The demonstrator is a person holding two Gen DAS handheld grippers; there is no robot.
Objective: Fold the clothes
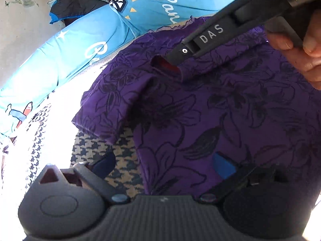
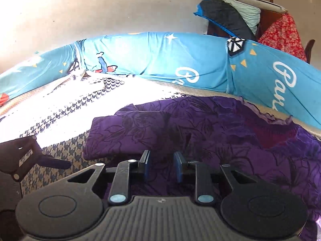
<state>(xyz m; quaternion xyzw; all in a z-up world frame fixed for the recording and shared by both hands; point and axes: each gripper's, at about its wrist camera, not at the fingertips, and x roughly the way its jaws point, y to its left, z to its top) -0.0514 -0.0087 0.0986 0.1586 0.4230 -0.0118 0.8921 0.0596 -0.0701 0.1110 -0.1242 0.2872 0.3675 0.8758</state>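
Garment [image 1: 210,104], purple with dark floral print, spread on houndstooth bedcover [image 1: 120,172], far edge near blue bolsters [image 1: 84,46]; one flap doubled over at left. Left gripper [image 1: 164,166] wide open, low over cloth, holding nothing. Right gripper [image 2: 161,165] parted, empty, fingers just above fabric; in left view its tip pokes into a raised pleat. Risk: snagged pleat dragging fold askew; soft bedding bunching underneath. Pale wall [image 2: 100,10] behind; pillows [image 2: 246,8] stacked at far corner.

Left gripper [image 1: 164,165] spread wide at frame bottom. Right gripper [image 2: 162,165] parted narrowly, lower centre. Hand [image 1: 301,46] gripped right gripper's handle, upper right.
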